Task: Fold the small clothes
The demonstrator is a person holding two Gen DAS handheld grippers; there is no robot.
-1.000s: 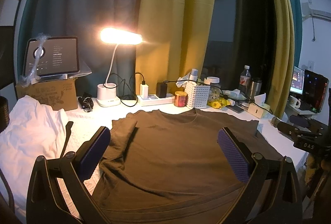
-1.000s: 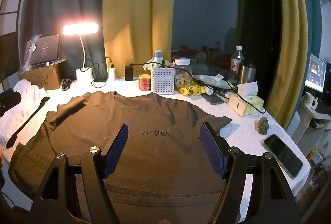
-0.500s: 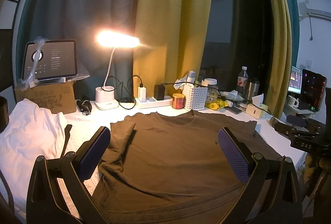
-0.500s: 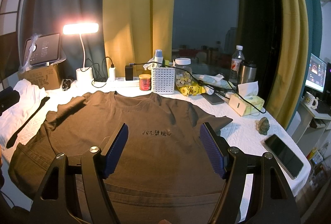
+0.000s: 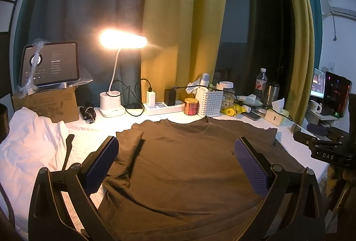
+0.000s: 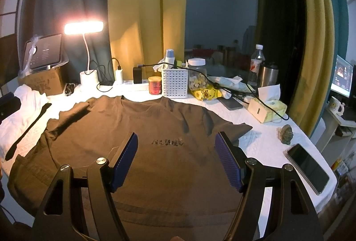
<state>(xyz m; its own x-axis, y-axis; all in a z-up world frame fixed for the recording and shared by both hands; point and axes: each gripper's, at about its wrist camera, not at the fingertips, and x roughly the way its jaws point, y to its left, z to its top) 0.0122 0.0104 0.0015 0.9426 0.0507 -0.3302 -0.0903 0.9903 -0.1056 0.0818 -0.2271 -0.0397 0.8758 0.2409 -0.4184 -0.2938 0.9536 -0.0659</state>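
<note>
Brown T-shirt (image 6: 169,165) spread flat across the table (image 6: 264,143), hem toward the near edge, collar toward the far edge. Soft, light, limp; best pinched at hem corners or sleeves. Left gripper (image 5: 176,165) and right gripper (image 6: 176,159) gaping, empty, above the hem.

A dark brown cotton T-shirt (image 6: 160,145) lies spread flat on the white-covered counter (image 6: 262,140), collar toward the far edge. Behind the collar stands a white perforated plastic basket (image 6: 174,84) (a small red tin (image 6: 155,85) just left of it). A crumpled white cloth (image 5: 33,140) lies left; a black smartphone (image 6: 308,168) lies right.
</note>
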